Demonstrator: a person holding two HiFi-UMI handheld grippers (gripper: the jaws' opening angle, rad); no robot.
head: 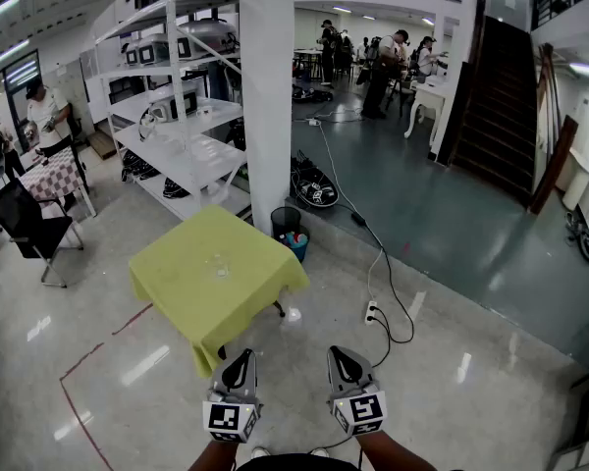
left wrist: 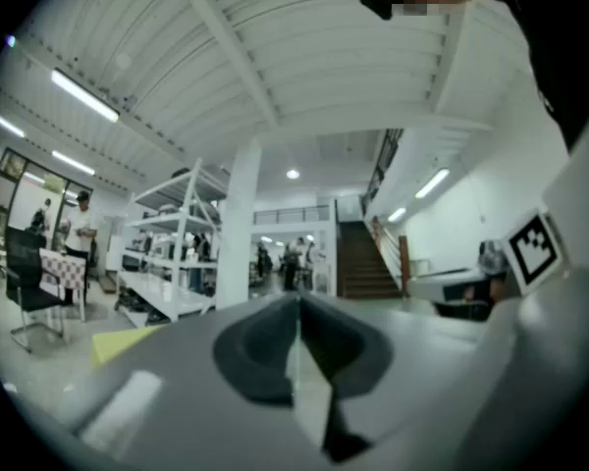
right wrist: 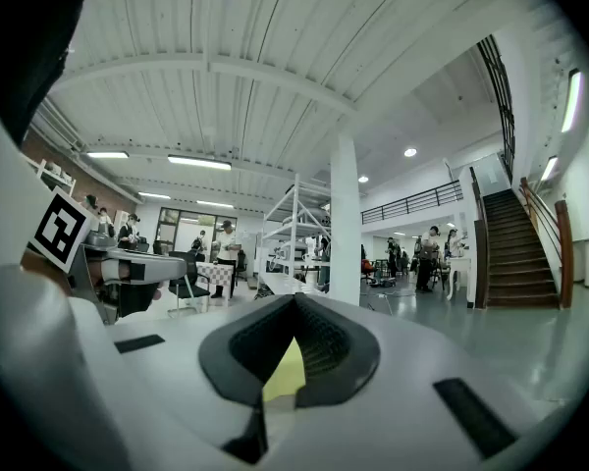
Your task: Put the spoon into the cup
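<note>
Left gripper (head: 241, 361) jaws pressed together, empty; right gripper (head: 346, 359) same. Both off yellow table (head: 177, 283), near its front corner. Small clear thing (head: 219, 266) mid-tabletop, probably cup; spoon not discernible. Nothing done yet: approach, pick, insert remain.

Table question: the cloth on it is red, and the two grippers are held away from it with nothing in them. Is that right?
Not quite. The cloth is yellow, not red, as the head view shows. The rest is right: the left gripper and the right gripper are held away from it with nothing in them.
</note>
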